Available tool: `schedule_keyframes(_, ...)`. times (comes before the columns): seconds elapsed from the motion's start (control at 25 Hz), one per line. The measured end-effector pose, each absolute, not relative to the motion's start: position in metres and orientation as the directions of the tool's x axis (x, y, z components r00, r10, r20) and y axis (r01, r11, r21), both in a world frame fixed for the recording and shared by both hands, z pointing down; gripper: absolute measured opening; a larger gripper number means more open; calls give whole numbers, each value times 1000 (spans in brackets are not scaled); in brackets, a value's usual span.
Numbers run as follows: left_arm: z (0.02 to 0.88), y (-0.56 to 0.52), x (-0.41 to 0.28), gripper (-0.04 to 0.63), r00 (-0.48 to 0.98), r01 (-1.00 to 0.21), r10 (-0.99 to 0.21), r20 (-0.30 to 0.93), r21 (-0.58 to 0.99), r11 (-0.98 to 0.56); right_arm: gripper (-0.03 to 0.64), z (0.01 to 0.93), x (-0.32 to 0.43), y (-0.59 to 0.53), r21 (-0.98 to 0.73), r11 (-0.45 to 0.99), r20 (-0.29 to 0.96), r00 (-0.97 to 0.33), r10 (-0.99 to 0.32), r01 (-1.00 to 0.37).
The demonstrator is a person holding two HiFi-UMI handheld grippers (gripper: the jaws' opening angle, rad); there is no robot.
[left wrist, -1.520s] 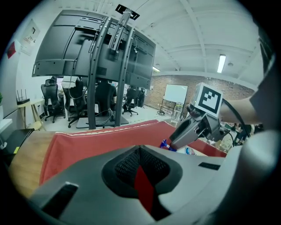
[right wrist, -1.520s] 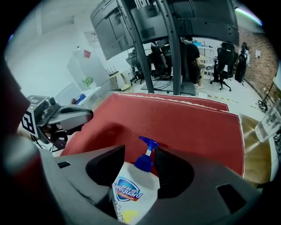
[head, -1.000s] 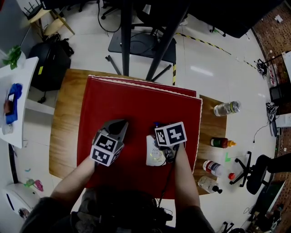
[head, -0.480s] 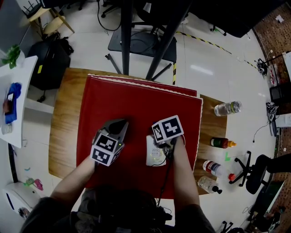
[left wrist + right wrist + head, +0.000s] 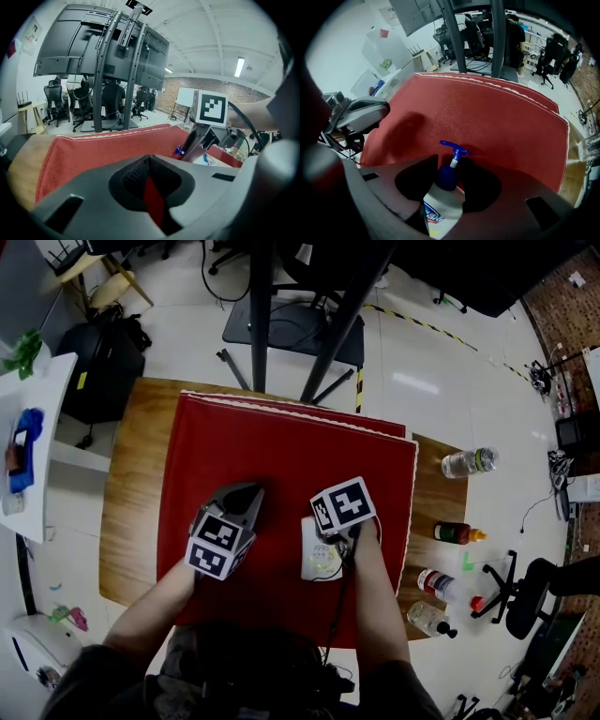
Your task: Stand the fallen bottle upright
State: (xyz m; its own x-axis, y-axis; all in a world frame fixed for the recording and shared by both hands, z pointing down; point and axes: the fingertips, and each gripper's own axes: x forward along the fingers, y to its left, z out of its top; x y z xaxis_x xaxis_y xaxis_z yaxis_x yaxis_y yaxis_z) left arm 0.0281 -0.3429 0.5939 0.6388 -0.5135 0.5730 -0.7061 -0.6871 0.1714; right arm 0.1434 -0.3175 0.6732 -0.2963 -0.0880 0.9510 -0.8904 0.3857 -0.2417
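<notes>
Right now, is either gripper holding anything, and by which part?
The left gripper holds nothing. The right gripper is closing its jaws on the fallen bottle at its shoulder, below the blue pump; a firm hold cannot be told yet.

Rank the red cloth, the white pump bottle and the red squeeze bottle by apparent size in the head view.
1. red cloth
2. white pump bottle, partly covered
3. red squeeze bottle
</notes>
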Motion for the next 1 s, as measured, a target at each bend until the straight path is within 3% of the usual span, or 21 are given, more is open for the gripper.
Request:
schedule_keyframes(0.52,584,-338,29,12,647,-695,-514,563,159,-701,172,641,147,-313,-271,385,895,-378,-236,-882)
schedule_keyframes(1.0,571,-326,31,12,659,-684,-515,548,152,-714,172,563,144,-318,-179,396,745,-387,-543,-901)
